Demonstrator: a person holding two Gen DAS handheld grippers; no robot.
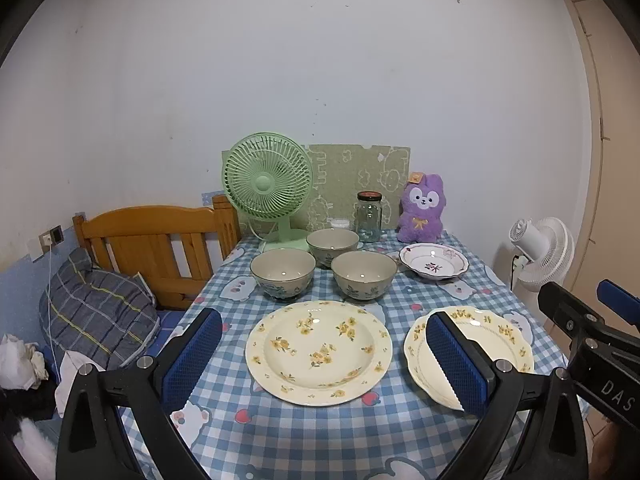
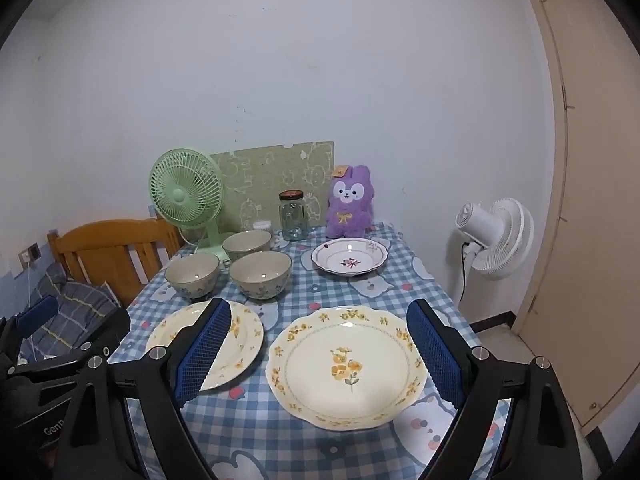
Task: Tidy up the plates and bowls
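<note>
White walls close off the room behind a table (image 1: 224, 436) under a blue checked cloth, and the crockery you must sort lies across it.

Near the front edge sit two cream plates with yellow flowers: the round plate (image 1: 319, 352) toward the left side and the scalloped plate (image 2: 347, 366) toward the right side, close but apart. Behind them, toward the back left corner, three grey-green bowls (image 1: 282, 273) cluster in a triangle, nearly touching. A white dish with a pink flower (image 2: 349, 257) stands alone toward the back right.

Your left gripper (image 1: 324, 364) hangs above the front edge with its jaws spread wide and nothing between the pads; the right gripper (image 2: 320, 352) is the same, spread and empty over the scalloped plate.

All of this looks like glazed ceramic, so expect it to be stiff, fairly heavy, slick and liable to chip. Take each plate by its raised rim, one pad above and one below, since the flat centre offers no hold. Take a bowl over its wall, one pad inside and one outside. Set pieces down gently when stacking.

Your left view shows a wooden bed frame (image 1: 160, 248) and bedding beside the left edge more fully, with the scalloped plate partly hidden behind a finger. Your right view shows that plate whole, with its central flower sprig, and more of the white standing fan (image 2: 496, 236) and door beyond the right edge.
</note>
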